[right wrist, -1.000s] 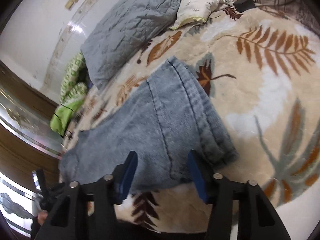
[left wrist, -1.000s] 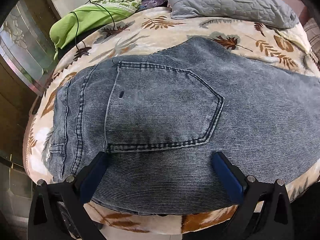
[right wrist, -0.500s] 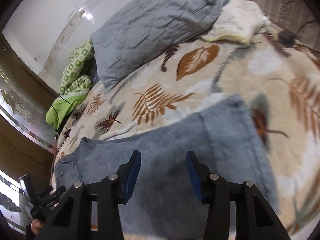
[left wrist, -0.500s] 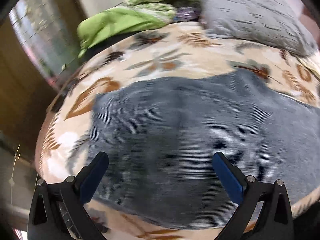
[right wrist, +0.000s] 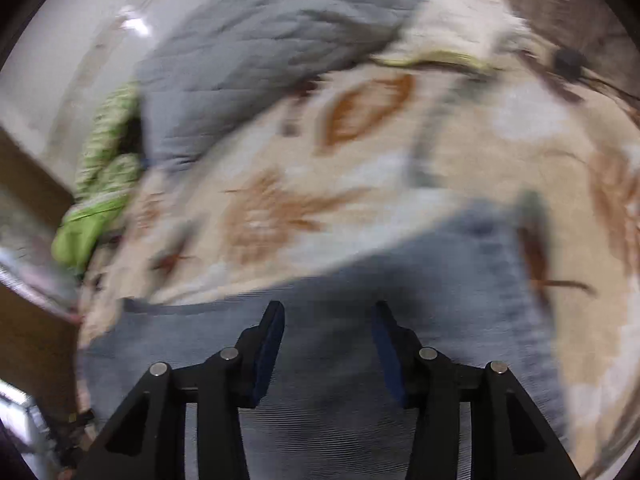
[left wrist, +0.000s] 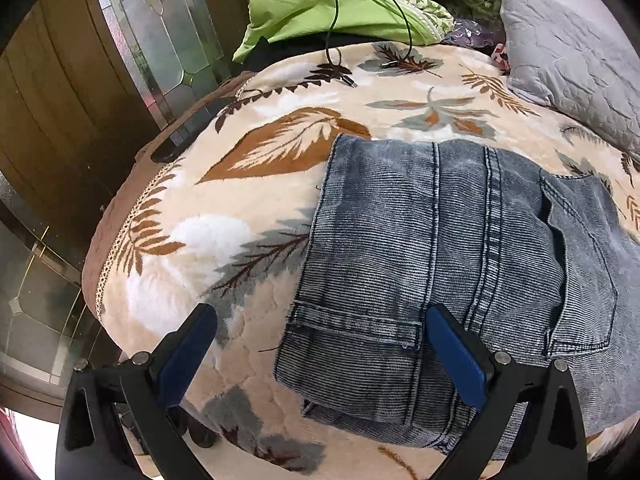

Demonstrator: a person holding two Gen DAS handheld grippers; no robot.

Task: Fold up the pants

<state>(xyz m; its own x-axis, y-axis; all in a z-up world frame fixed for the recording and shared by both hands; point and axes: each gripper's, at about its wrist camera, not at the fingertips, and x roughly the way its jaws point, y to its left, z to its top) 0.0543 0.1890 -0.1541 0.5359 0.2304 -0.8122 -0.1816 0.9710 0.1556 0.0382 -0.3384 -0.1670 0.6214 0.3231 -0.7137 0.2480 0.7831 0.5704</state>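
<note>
Blue-grey denim pants (left wrist: 440,248) lie folded on a bed with a leaf-patterned blanket (left wrist: 224,216). In the left wrist view the waistband end with a belt loop and back pocket is at the right. My left gripper (left wrist: 320,344) is open above the waistband corner and holds nothing. In the blurred right wrist view the pants (right wrist: 400,280) fill the lower half. My right gripper (right wrist: 328,336) is open just above the denim and holds nothing.
A grey quilted pillow (left wrist: 568,68) and green bedding (left wrist: 332,12) with a black cable (left wrist: 336,32) lie at the head of the bed. A wooden and glass door (left wrist: 80,92) stands left of the bed edge. A cream pillow (right wrist: 460,28) lies far right.
My left gripper has swung left, from over the back pocket to the waistband corner. My right gripper has moved from the hem end toward the middle of the pants; its view is blurred.
</note>
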